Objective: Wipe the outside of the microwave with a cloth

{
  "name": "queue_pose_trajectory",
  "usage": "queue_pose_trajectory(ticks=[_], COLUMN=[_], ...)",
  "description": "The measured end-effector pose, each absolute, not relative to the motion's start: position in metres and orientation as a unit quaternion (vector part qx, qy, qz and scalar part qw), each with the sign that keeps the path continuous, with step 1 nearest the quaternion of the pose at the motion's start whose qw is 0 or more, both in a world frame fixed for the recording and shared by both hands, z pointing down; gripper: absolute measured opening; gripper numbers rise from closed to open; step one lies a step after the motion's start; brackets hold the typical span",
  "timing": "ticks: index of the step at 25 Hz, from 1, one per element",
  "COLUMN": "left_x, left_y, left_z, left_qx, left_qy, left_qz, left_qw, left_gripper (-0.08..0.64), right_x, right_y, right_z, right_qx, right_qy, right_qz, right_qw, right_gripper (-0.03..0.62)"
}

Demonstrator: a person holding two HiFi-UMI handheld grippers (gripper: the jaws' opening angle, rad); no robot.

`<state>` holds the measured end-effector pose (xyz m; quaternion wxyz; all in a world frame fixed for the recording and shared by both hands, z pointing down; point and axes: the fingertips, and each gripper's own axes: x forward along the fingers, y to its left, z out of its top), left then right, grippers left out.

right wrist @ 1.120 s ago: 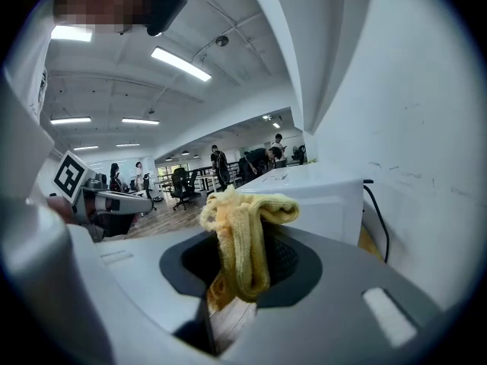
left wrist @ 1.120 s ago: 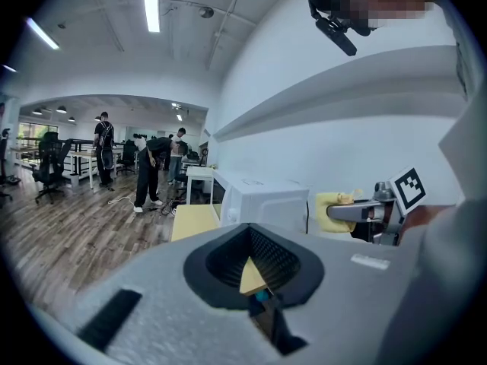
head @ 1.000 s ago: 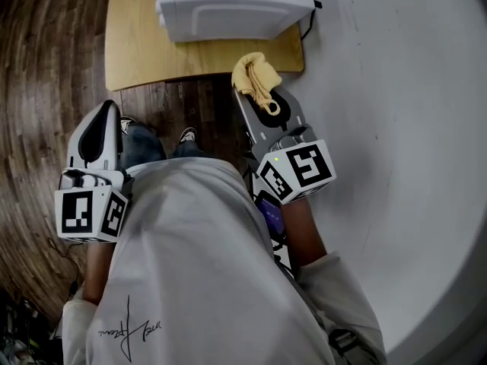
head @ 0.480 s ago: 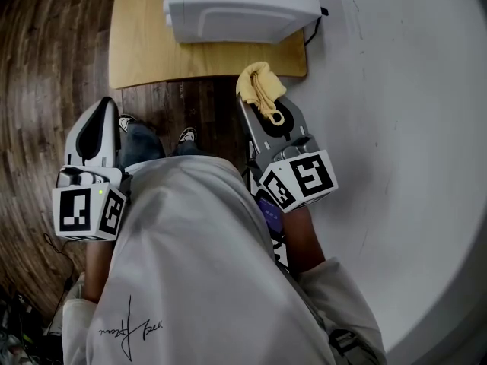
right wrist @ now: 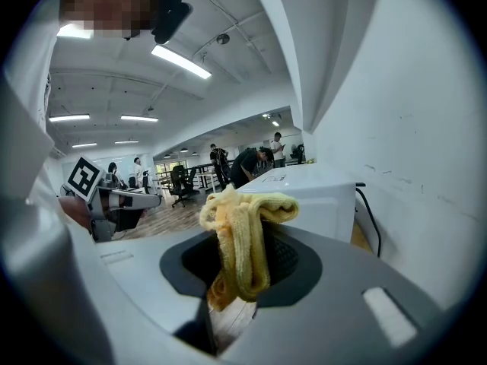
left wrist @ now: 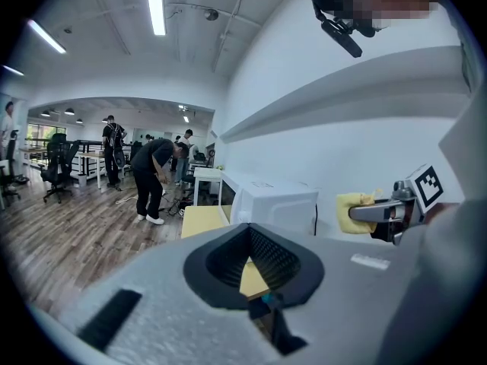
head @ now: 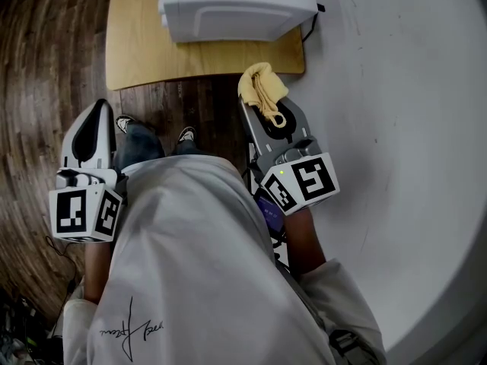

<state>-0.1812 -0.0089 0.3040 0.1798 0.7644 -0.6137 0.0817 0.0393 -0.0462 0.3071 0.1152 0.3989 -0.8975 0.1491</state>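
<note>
The white microwave (head: 236, 6) stands on a small wooden table (head: 137, 52) against the wall; it also shows in the left gripper view (left wrist: 266, 204) and the right gripper view (right wrist: 312, 192). My right gripper (head: 262, 101) is shut on a folded yellow cloth (head: 262, 86), held in the air just short of the table's front right corner, apart from the microwave. The cloth (right wrist: 240, 234) droops between the jaws of the right gripper (right wrist: 240, 261). My left gripper (head: 95, 124) hangs lower left over the floor, shut, with nothing in it (left wrist: 255, 265).
A white wall (head: 396, 128) runs along the right. A black power cord (head: 310, 21) leaves the microwave's right rear. Dark wood floor (head: 46, 67) lies left of the table. My shoes (head: 186, 134) stand before it. Several people (left wrist: 156, 177) are far off in the office.
Almost nothing: the head view shifted slightly, and both grippers keep their places, the right one still holding the cloth before the table's edge.
</note>
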Motion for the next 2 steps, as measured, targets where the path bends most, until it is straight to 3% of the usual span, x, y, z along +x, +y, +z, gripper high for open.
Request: queue_pose_trajectory(ticks=[2], left_x=[-0.1796], left_y=[-0.0082], left_z=[0.3046], left_qx=[0.765], left_qy=[-0.612], left_qz=[0.083], left_qw=[0.180], left_gripper=[-0.011], right_x=[0.0407], right_y=[-0.0456], right_z=[0.3069], right_qx=[0.400], right_qy=[-0.897], right_qz=[0.152], right_qw=[0.113], right_gripper=[0.112])
